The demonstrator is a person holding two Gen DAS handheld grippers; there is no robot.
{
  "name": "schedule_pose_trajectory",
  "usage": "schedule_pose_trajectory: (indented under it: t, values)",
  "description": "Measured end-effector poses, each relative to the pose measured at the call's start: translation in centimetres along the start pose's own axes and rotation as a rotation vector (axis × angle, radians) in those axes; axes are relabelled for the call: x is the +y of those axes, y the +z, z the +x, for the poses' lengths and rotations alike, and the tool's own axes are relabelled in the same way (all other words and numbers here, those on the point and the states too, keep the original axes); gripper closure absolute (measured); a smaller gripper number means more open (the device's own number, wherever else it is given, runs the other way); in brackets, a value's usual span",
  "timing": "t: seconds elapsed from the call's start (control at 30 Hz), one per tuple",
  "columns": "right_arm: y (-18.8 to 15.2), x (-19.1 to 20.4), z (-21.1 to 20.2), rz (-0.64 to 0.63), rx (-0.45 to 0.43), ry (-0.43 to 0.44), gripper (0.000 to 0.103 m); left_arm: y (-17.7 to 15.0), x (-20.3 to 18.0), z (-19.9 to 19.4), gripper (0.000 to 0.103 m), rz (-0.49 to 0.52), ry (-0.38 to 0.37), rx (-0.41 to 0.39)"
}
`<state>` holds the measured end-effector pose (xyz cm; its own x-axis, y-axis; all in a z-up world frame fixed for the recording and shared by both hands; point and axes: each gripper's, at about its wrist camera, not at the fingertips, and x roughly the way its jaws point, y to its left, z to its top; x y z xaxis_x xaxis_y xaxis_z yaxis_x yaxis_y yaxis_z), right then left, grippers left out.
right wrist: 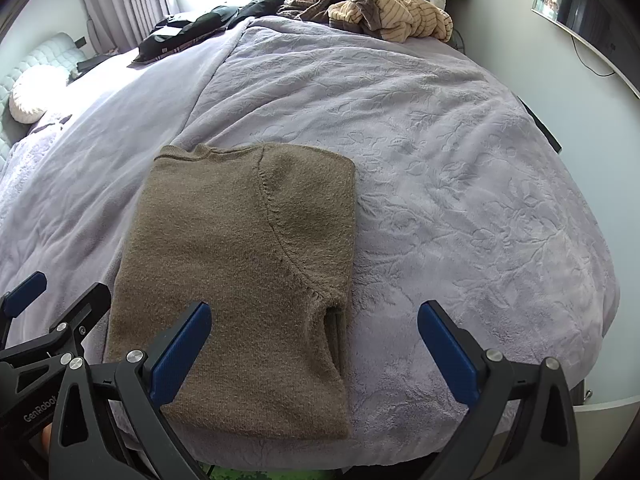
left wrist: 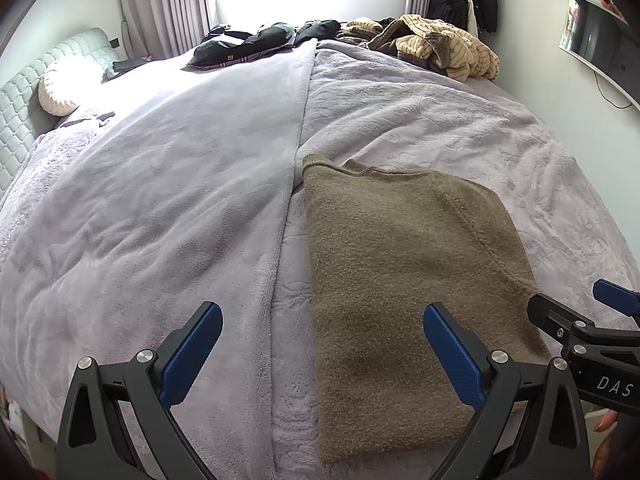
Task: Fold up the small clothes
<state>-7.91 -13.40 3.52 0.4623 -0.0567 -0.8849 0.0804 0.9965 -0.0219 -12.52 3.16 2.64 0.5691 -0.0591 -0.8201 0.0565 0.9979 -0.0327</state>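
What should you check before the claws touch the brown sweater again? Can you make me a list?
1. Left claw open and holding nothing: ok.
2. Right claw open and holding nothing: ok.
3. Brown sweater lies flat on the purple blanket, sides already folded in to a long rectangle: ok.
4. Sleeves tucked away, none sticking out: ok from above; how they lie underneath, cannot tell.
5. Near hem between the claws and easy to reach: ok.
6. Room past the collar to fold onto: ok, the pile of striped clothes sits far back by the window.
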Motion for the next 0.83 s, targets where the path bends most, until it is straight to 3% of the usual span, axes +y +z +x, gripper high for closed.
schedule_pose_trajectory:
  t: [0.83]
  values:
    - [0.04,0.23,0.55,-0.008,0.009,-0.001,0.0,-0.15,0.03,-0.26,0.002,-0.006,-0.018,-0.031]
